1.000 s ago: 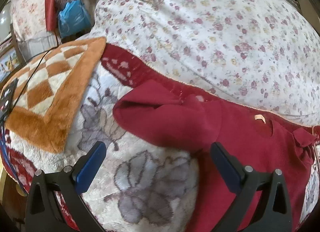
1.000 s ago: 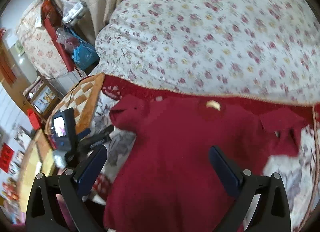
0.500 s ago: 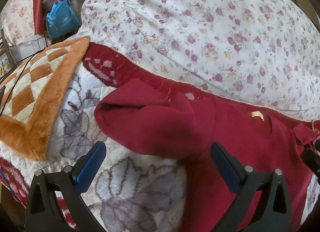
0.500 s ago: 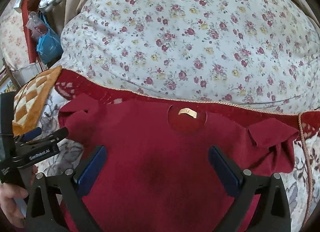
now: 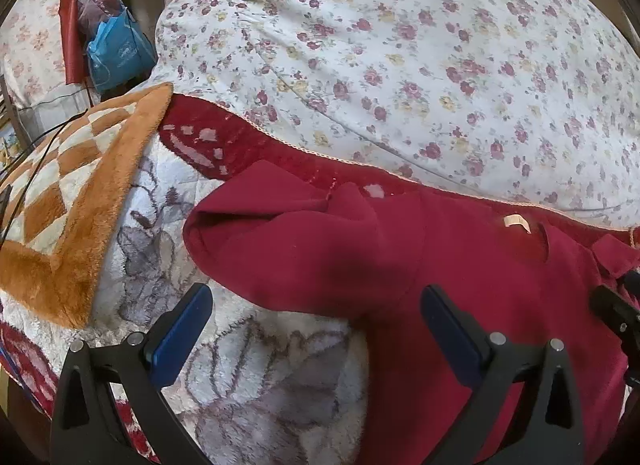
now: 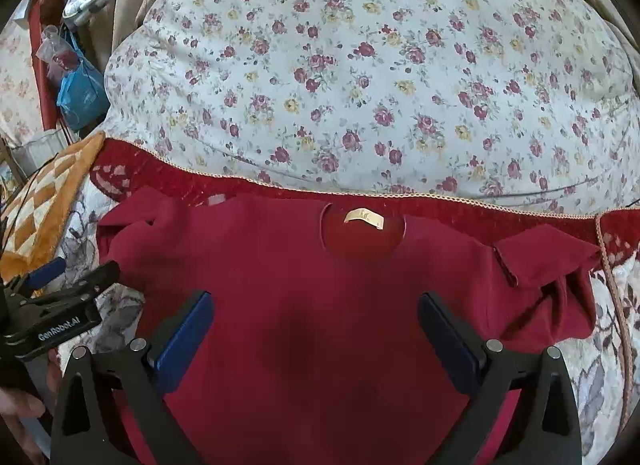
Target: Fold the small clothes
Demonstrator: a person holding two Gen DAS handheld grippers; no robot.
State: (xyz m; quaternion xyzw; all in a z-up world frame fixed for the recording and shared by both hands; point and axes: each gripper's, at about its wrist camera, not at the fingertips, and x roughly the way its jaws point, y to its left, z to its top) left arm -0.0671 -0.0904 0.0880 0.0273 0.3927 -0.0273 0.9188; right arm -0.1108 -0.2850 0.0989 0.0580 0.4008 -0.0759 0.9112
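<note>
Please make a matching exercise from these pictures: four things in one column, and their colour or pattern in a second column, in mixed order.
Things:
1. small shirt
2. quilt
3. fluffy mat
4. hanging bag

Colours or patterns:
a. blue
b. orange and white checks
c. plain dark red
d. white with small flowers

Pairs: 1-c, 2-d, 3-b, 4-a

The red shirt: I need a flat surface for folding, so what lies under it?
The red shirt lies on a plush flower-patterned blanket with a red border. Whatever lies beneath the shirt's middle is covered.
</note>
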